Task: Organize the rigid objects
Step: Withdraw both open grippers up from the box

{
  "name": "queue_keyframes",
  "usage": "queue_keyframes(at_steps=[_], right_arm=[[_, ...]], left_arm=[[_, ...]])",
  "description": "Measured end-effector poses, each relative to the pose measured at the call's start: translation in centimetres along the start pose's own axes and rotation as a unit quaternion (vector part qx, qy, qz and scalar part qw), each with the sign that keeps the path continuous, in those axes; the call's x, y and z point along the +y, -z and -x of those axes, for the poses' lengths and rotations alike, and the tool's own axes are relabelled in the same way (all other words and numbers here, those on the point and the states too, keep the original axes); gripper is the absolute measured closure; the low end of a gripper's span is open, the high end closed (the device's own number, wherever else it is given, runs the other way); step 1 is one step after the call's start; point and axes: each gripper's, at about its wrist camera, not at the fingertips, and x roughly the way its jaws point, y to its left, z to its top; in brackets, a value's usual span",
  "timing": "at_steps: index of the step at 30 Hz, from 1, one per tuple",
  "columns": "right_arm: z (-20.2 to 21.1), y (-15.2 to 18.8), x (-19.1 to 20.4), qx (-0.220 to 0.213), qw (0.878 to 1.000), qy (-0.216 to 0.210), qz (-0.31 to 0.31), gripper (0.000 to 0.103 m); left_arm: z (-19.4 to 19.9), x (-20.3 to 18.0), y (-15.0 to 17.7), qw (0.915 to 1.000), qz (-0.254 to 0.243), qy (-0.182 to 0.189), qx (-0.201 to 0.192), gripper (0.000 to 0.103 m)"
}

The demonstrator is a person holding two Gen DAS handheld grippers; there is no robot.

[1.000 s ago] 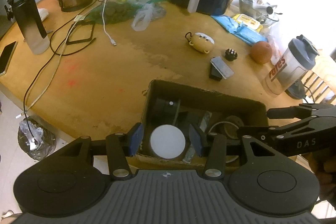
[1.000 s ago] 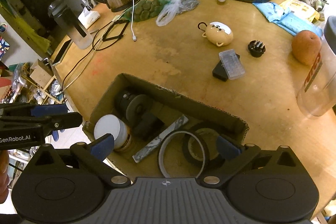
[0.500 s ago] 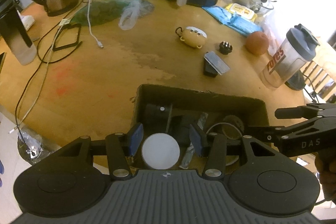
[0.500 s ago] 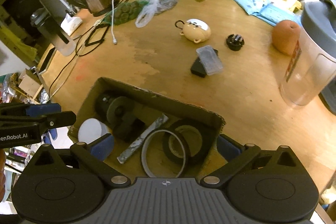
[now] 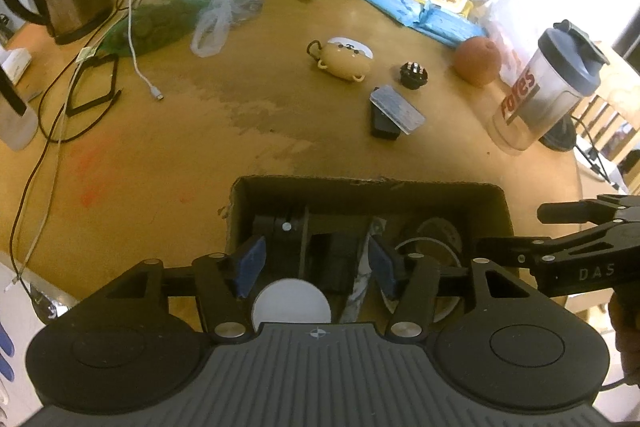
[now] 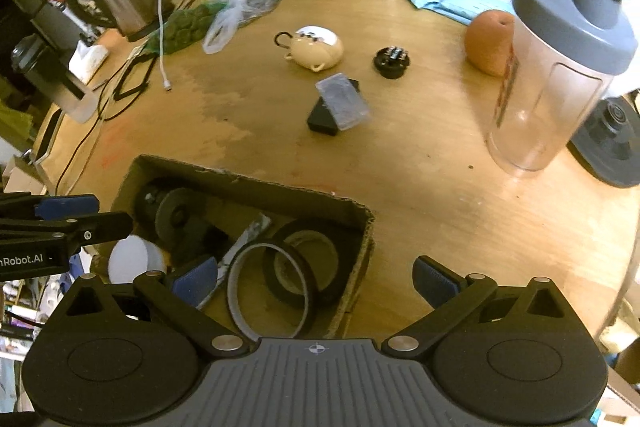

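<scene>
- Hovering over the cardboard box (image 5: pixel 505 203), the left gripper (image 5: pixel 316 263) has just been widening its jaws; they are standing open above the white-lidded jar (image 5: pixel 291 303), gripping nothing.
- The right gripper (image 6: pixel 316 277) is spreading wide and empty, straddling the box's right wall.
- Two tape rolls (image 6: pixel 304 263) are lying inside; only the right wrist view is showing both clearly.
- Four small things are waiting on the table (image 5: pixel 168 163): bear-faced case (image 5: pixel 344 58), clear case (image 5: pixel 396 109) leaning on a black block, round black cap (image 5: pixel 414 75), with bare wood around them.

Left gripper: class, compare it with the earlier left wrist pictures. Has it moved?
Yes. The left gripper has backed off the white-lidded jar in the cardboard box; its jaws have just been opening, gripping nothing.
</scene>
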Motion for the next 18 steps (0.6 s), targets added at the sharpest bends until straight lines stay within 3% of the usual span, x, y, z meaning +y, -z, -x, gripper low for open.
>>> queue_keyframes(at_steps=[1,2,18], right_arm=[[-0.1,0.0,0.0,0.0,1.0,0.001,-0.002,0.0],[-0.1,0.0,-0.1,-0.001,1.0,0.003,-0.005,0.0],[-0.2,-0.4,-0.3,-0.01,0.999,0.017,-0.029,0.0]], left_arm=[[-0.1,-0.1,-0.1,1.0,-0.003,0.0,0.0,0.032],[-0.1,-0.1,-0.3,1.0,-0.005,-0.001,-0.002,0.029],[-0.8,-0.4,-1.6,0.9992,-0.033,0.021,-0.002,0.029]])
